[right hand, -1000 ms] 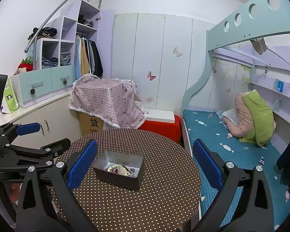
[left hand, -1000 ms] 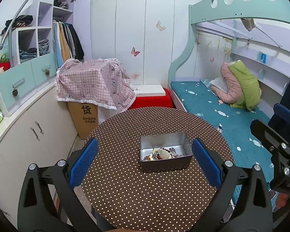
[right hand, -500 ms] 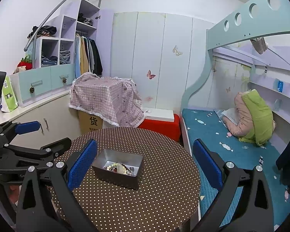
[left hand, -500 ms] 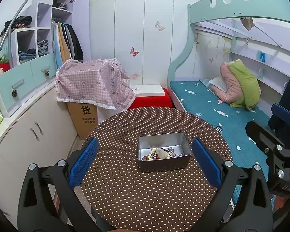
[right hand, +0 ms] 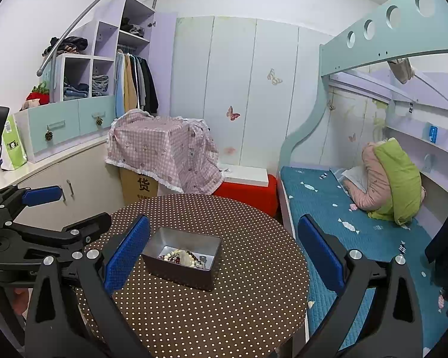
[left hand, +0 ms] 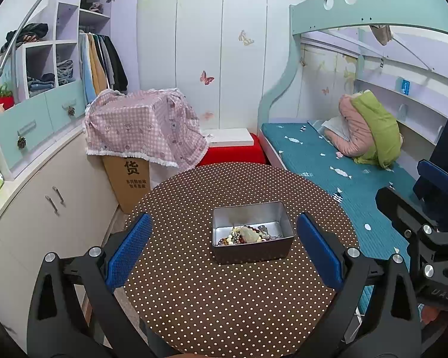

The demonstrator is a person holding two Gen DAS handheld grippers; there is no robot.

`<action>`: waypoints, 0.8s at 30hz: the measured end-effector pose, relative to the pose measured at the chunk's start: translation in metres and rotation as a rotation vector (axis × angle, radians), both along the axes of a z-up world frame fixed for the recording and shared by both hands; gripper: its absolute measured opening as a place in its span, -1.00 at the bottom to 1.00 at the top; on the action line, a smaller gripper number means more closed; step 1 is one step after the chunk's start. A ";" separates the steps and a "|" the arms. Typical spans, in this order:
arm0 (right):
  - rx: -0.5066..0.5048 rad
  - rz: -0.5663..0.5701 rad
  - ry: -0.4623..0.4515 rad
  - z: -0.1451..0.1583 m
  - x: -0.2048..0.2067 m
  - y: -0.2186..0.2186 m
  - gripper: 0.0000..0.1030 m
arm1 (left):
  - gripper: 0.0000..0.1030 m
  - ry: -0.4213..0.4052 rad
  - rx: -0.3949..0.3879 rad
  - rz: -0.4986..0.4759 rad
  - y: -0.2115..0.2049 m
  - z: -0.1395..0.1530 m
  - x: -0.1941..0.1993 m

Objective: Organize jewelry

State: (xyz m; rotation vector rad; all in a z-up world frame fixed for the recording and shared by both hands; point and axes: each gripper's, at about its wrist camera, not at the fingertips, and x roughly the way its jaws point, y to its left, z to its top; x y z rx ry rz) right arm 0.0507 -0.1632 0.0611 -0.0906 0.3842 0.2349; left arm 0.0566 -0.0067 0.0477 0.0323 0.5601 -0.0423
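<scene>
A grey metal tin [left hand: 252, 232] stands on a round brown polka-dot table [left hand: 194, 298]. A pile of jewelry [left hand: 244, 235] with beads lies at its near side. My left gripper [left hand: 224, 250] is open and empty, held above the table with the tin between its blue pads. In the right wrist view the tin [right hand: 182, 258] with the jewelry [right hand: 183, 258] sits just right of the left pad. My right gripper [right hand: 224, 253] is open and empty. The left gripper [right hand: 44, 208] shows at the left edge there.
A cardboard box under a pink checked cloth [left hand: 140, 131] and a red stool [left hand: 233, 152] stand behind the table. A bed with a teal cover [left hand: 328, 161] runs along the right. Cabinets [left hand: 38, 197] line the left wall.
Both grippers have drifted slightly; the tin sits a little further left in both views. Both grippers stay open and nothing was grasped.
</scene>
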 end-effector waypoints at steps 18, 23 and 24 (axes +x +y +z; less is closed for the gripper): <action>-0.002 0.001 0.007 -0.002 0.002 0.000 0.85 | 0.89 0.009 -0.005 0.001 0.002 -0.004 0.000; -0.002 0.000 0.009 -0.003 0.003 0.000 0.85 | 0.89 0.011 -0.005 -0.002 0.003 -0.005 0.001; -0.002 0.000 0.009 -0.003 0.003 0.000 0.85 | 0.89 0.012 -0.006 -0.001 0.003 -0.005 0.002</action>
